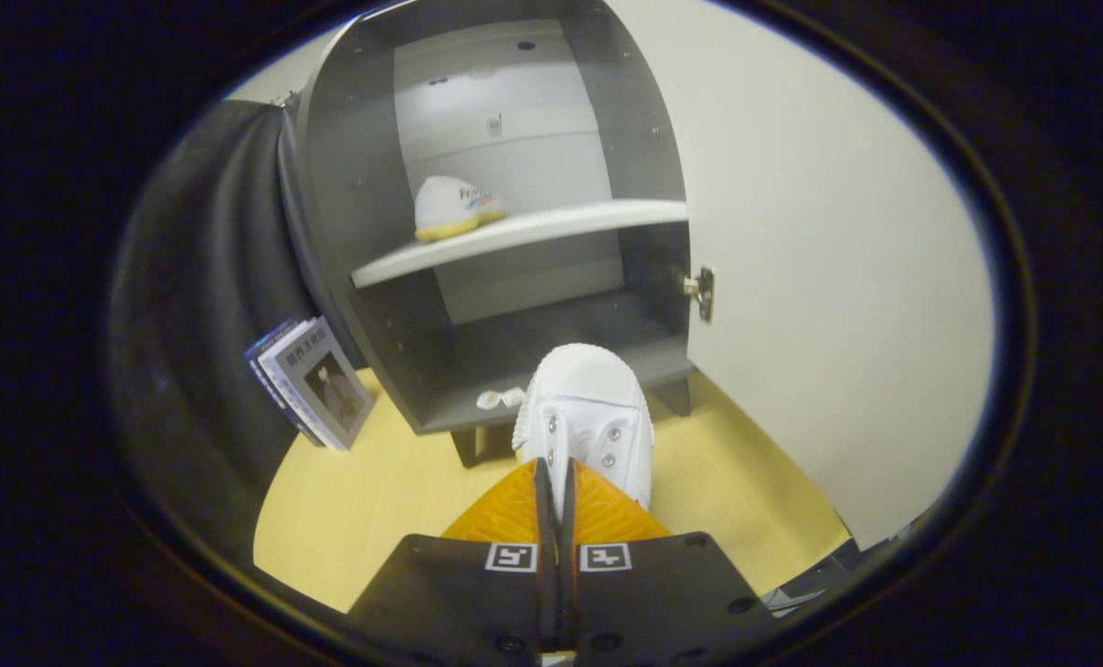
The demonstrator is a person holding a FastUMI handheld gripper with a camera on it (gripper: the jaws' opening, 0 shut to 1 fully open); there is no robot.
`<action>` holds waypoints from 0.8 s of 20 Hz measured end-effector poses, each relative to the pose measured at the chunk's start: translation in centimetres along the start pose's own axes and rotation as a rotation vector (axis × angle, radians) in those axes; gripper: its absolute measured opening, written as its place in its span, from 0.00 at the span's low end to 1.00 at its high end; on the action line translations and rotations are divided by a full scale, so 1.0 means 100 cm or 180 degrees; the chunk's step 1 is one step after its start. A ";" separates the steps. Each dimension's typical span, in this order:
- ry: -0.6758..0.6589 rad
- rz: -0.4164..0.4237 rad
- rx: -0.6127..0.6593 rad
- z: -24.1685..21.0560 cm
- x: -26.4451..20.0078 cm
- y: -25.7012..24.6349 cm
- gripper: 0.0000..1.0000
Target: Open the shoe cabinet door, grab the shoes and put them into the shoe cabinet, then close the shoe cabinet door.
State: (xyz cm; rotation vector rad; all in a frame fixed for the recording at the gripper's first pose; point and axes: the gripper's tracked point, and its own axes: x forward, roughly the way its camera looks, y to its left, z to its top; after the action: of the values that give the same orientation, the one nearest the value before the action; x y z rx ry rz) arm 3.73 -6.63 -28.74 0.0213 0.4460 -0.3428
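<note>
Jaws pinching white shoe [590, 417], another on cabinet shelf [523, 233], perhaps.

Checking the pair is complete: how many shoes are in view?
2. One shoe sits on the cabinet's upper shelf; the other shoe is pinched in the gripper, before the lower compartment.

The gripper [557, 482] clamps a white sneaker [588, 417] by its edge, toe toward the open shoe cabinet [347, 222]; a second sneaker [454, 208] sits on its shelf [560, 227].

Book cover [315, 384] print and shoe [454, 206] logo are illegible.
</note>
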 end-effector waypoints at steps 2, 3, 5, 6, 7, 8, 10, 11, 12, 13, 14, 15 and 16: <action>-0.0208 -0.0022 0.0000 0.037 -0.004 0.006 0.03; -0.0312 -0.0037 -0.0014 0.056 -0.007 0.010 0.02; -0.0490 -0.0072 -0.0065 0.092 -0.009 0.015 0.03; -0.0577 -0.0082 -0.0078 0.108 -0.010 0.018 0.03; -0.0659 -0.0087 -0.0089 0.125 -0.009 0.021 0.02; -0.0727 -0.0087 -0.0108 0.141 -0.005 0.024 0.02; -0.0858 -0.0085 -0.0144 0.170 0.004 0.028 0.02; -0.0928 -0.0082 -0.0150 0.185 0.009 0.032 0.02; -0.0993 -0.0079 -0.0149 0.197 0.013 0.034 0.02; -0.1050 -0.0074 -0.0148 0.209 0.019 0.037 0.02; -0.1099 -0.0069 -0.0154 0.221 0.026 0.040 0.02; -0.1147 -0.0065 -0.0161 0.233 0.034 0.041 0.02; -0.1179 -0.0058 -0.0172 0.243 0.041 0.043 0.02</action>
State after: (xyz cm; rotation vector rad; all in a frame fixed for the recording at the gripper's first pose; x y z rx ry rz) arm 18.84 -6.22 -8.77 -0.0979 0.0884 -0.3437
